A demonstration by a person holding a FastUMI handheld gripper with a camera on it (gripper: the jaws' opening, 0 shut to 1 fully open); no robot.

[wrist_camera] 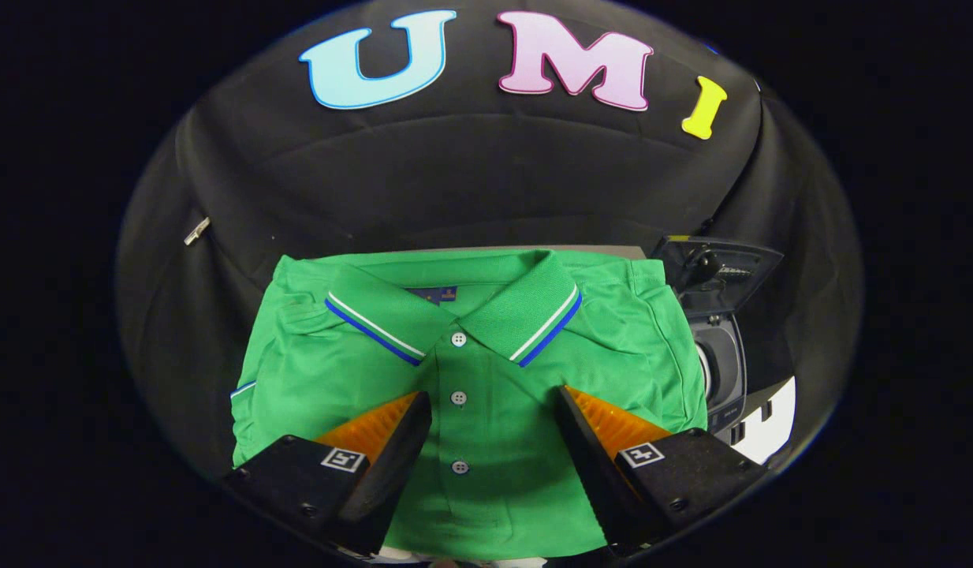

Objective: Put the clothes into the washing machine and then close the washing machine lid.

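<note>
Gripper (493, 398) fingers spread wide, nothing held, both hovering over or resting on the lower front of the shirt, contact can't be told; each finger has a ribbed inner pad (368, 430) and a small square black-and-white marker tag on the block behind it. Between the fingers runs the button placket: three small pale round buttons (458, 397) in a line, middle one level with the fingertips. Green polo shirt (486, 371) lies flat and neatly folded, front up, smooth slightly shiny knit, light creases near the shoulders; collar (534, 312) beyond the fingers, folded down, finer mesh texture, edged with white and blue stripes; same stripe trim at the sleeve hem on the left. Small dark blue neck label inside the collar, writing too small to read. Just beside the shirt on the right, a washing machine (723, 371), dark glossy body, lid (719, 272) tilted up and open, round drum opening below it, white panel at its near lower side. Black cloth wall (455, 181) behind everything, soft folds, a small metal clip on its left.
</note>
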